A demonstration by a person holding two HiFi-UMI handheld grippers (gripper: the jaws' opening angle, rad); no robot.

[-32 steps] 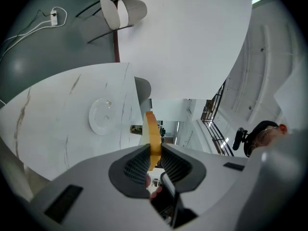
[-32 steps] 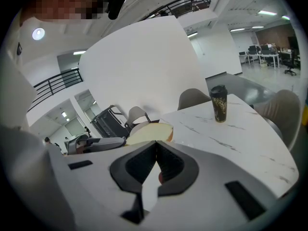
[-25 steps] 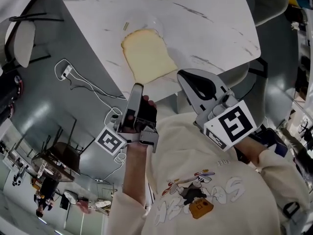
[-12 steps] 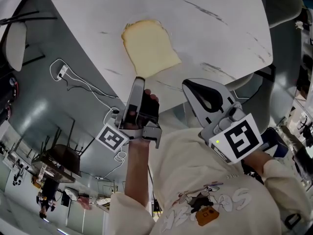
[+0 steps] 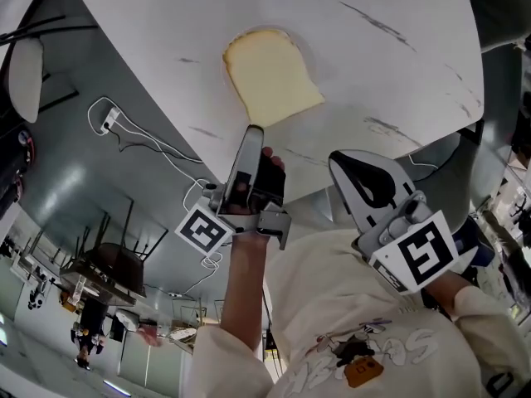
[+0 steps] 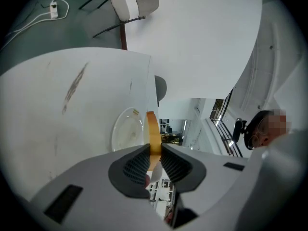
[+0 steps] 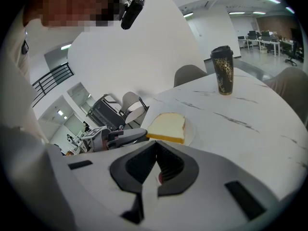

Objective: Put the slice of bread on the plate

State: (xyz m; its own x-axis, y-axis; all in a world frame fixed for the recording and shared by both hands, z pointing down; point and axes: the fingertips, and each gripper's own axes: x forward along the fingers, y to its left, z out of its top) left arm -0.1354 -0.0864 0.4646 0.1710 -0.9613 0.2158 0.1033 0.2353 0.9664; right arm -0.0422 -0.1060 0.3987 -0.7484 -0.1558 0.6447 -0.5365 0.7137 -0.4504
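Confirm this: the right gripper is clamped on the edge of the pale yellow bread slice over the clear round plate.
Wrong gripper: the left gripper is clamped on the edge of the pale yellow bread slice over the clear round plate, as the left gripper view shows. The right gripper is shut and empty.

- The person is wearing a cream sweatshirt [image 5: 328, 293] with a cartoon print [image 5: 353, 365] on the chest, showing pale outlined letters and an orange patch.
- Left of the cartoon print, a cream sleeve [image 5: 211, 363] is ending short of the forearm.
- Above-left of the cartoon print, the left gripper [image 5: 253, 133] is showing a pale grey shell, a black middle part and a white cube [image 5: 205, 229] with black square markers.
- Above-right of the cartoon print, the right gripper [image 5: 338, 160] is showing a rounded grey shell with a dark teardrop opening and its own black-and-white marker cube [image 5: 423, 254].
- Both grippers are carrying dark, ribbed pads [image 6: 137, 163].
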